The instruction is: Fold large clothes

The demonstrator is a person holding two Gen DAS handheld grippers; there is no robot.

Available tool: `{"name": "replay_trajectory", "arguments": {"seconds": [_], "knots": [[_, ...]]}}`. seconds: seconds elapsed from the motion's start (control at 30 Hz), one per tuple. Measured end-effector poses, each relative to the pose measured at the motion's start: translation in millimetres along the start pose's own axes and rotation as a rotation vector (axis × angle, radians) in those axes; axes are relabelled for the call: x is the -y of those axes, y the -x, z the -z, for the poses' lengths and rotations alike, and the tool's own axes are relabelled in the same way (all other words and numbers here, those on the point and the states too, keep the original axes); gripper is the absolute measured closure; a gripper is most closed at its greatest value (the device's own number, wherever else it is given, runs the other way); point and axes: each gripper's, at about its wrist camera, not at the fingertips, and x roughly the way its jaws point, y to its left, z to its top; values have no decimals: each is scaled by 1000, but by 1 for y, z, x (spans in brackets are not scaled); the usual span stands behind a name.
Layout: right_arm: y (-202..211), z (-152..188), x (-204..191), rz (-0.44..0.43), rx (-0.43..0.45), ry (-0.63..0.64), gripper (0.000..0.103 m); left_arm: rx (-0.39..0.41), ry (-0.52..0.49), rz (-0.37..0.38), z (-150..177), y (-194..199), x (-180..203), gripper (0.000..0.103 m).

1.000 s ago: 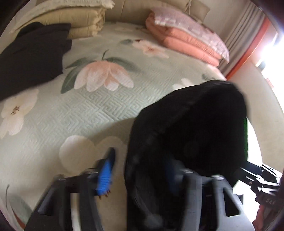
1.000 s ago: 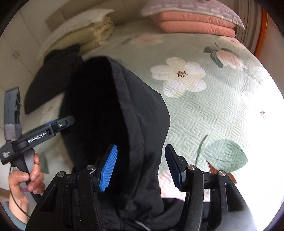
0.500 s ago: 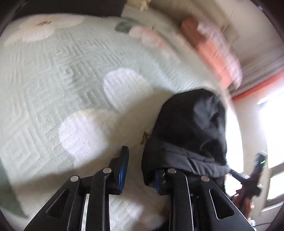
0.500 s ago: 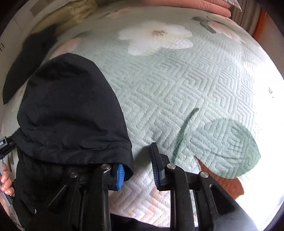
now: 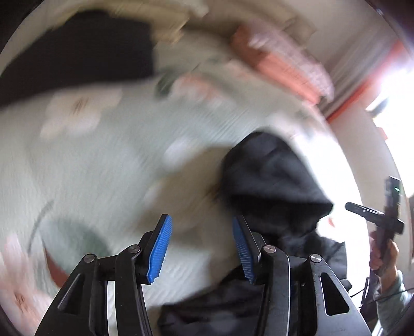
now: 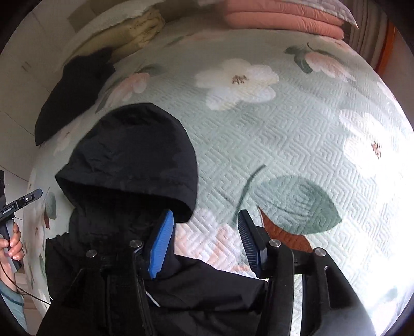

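Note:
A black hooded jacket [image 6: 134, 160] lies on the floral bed cover [image 6: 284, 134], its hood flat and pointing away from me. My right gripper [image 6: 205, 240] is open and empty, just right of the hood's lower edge, over the jacket's shoulder. In the blurred left wrist view the same jacket [image 5: 271, 175] lies to the right, and my left gripper [image 5: 199, 248] is open and empty over the cover, its right finger beside the hood. The other handheld gripper shows at the right edge of the left wrist view [image 5: 388, 214] and at the left edge of the right wrist view [image 6: 18, 204].
A second black garment [image 6: 75, 90] lies at the far left of the bed. Folded beige bedding [image 6: 129, 33] and pink quilts [image 6: 282, 18] are stacked along the headboard. An orange-trimmed wall and a bright window [image 5: 388, 98] are to the right.
Both grippers let go of the hood, which was held up a second ago and now lies flat on the bed. Both sets of jaws have opened wider. The left gripper is swinging, blurring its view.

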Motion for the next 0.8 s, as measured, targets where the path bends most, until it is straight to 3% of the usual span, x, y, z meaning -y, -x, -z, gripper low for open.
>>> {"name": "replay_trajectory", "arguments": {"seconds": [0.13,0.23,0.3,0.37,0.43,0.53,0.67,0.8], "knots": [[-2,-35,-50,-32,51,79,48,46,-117,76,-39,-14,64,46],[-32,-53,-82,-32,28,143,49,-24,-181,109,-55,-65,95,46],[-64,-56,-92,7,-14,169,48,-92,-203,83,-53,-103,99,46],[-100,-51,-93,24,-95,184,49,-193,-225,-12,-41,-145,88,46],[-136,-39,-93,72,-167,226,49,-220,-204,-31,-23,-164,69,46],[-149,-30,-88,65,-133,207,48,-144,-228,-36,-10,-161,67,45],[-147,-35,-91,76,-136,212,48,-129,-250,-65,-11,-154,70,45],[-99,-38,-80,6,-89,219,48,-77,-263,-39,-17,-113,69,44]]}}
